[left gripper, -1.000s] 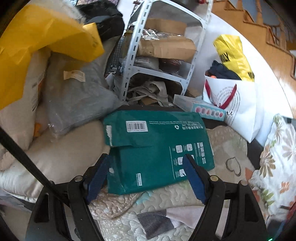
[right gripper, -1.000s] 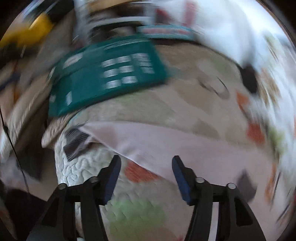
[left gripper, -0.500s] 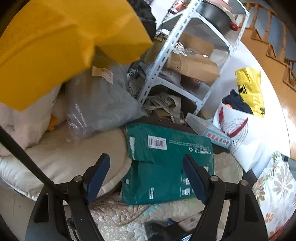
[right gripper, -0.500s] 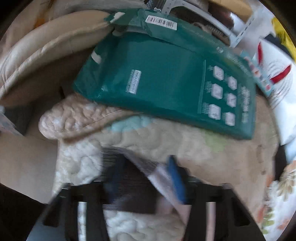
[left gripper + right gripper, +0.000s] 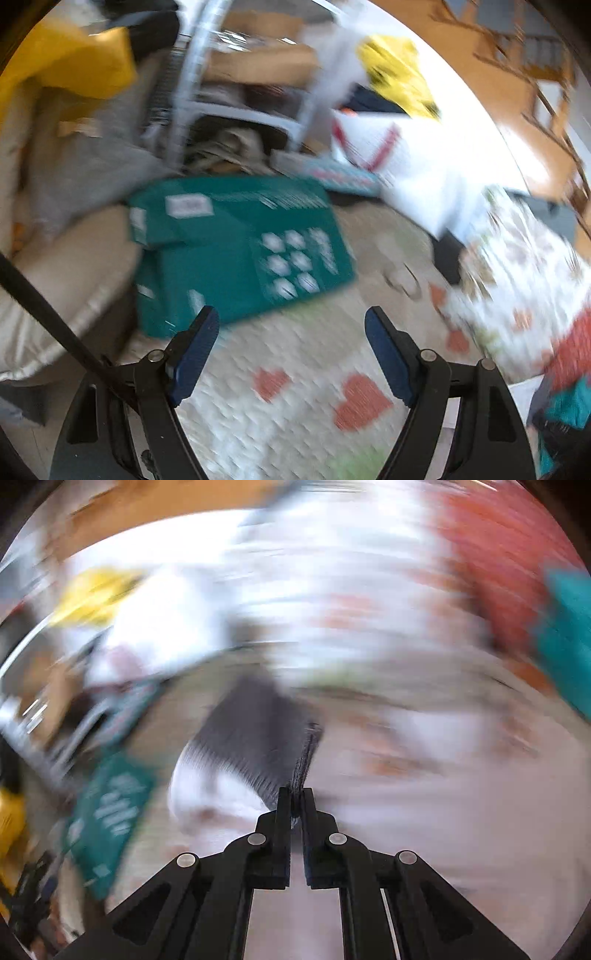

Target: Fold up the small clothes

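Observation:
My right gripper (image 5: 295, 794) is shut on the dark grey ribbed cuff (image 5: 258, 738) of a small pale pink garment (image 5: 424, 794), which spreads out blurred ahead of it over the quilt. My left gripper (image 5: 291, 325) is open and empty, its blue pads (image 5: 195, 350) wide apart above the cream quilt with red hearts (image 5: 295, 398). The garment is not in the left wrist view. Both views are motion-blurred.
A green mailer bag (image 5: 236, 251) lies on the quilt ahead of the left gripper; it also shows in the right wrist view (image 5: 107, 816). Behind stand a grey metal shelf (image 5: 192, 88), a white shopping bag (image 5: 406, 166) and a floral pillow (image 5: 524, 288).
My right gripper has closed on the garment's grey cuff and swung fast with it. My left gripper has swung right and down over the hearts quilt, still open.

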